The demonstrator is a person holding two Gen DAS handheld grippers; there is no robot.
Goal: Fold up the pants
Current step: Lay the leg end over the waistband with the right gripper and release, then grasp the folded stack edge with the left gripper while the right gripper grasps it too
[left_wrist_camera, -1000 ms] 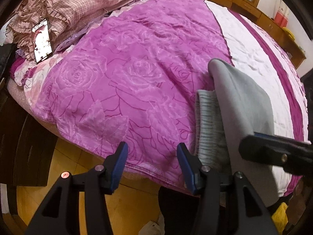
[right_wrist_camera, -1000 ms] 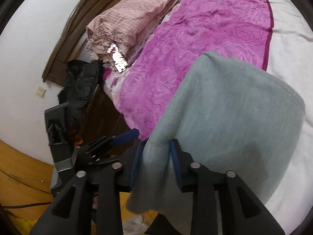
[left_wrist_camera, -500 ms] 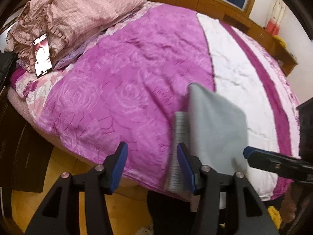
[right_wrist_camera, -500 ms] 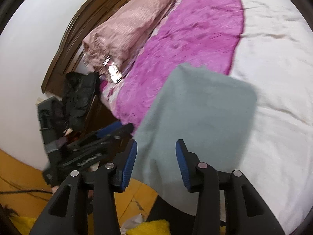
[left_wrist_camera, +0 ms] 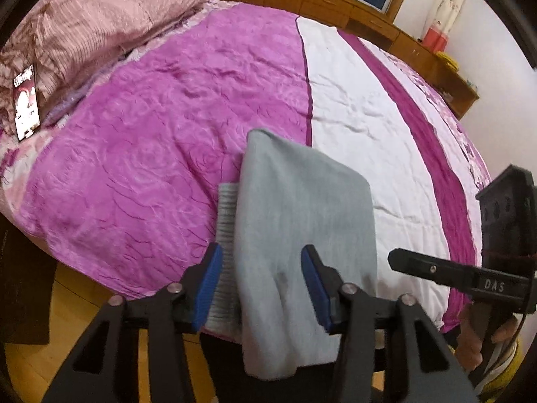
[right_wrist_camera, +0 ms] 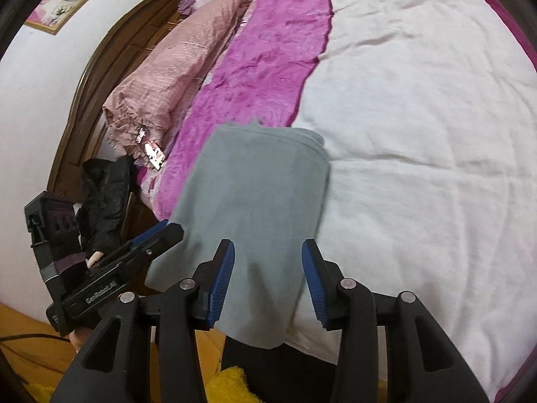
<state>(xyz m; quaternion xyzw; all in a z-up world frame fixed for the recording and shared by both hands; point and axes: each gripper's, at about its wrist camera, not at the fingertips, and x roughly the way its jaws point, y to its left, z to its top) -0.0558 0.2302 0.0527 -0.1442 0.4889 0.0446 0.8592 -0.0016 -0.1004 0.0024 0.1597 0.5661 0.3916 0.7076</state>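
Observation:
The grey pants (left_wrist_camera: 302, 208) lie folded into a compact rectangle at the near edge of the bed, one end hanging over it. A ribbed grey waistband (left_wrist_camera: 226, 215) shows at the left side. My left gripper (left_wrist_camera: 261, 278) is open above the near end of the pants. My right gripper (right_wrist_camera: 265, 278) is open above the same end; the pants (right_wrist_camera: 255, 194) lie flat in front of it. Each gripper shows in the other's view, the right (left_wrist_camera: 453, 275) and the left (right_wrist_camera: 110, 275).
The bed has a purple quilt (left_wrist_camera: 151, 127) with a white panel (right_wrist_camera: 419, 117). A pink pillow (left_wrist_camera: 87, 30) and a phone (left_wrist_camera: 25, 100) lie at the head. A dark headboard (right_wrist_camera: 100, 67) and black clothing (right_wrist_camera: 104, 194) stand left. Wooden cabinets (left_wrist_camera: 335, 3) run behind.
My right gripper was shut on the pants' edge one second ago; it has let go and opened. Both grippers have drawn back, and the left is now centred over the pants on the bed.

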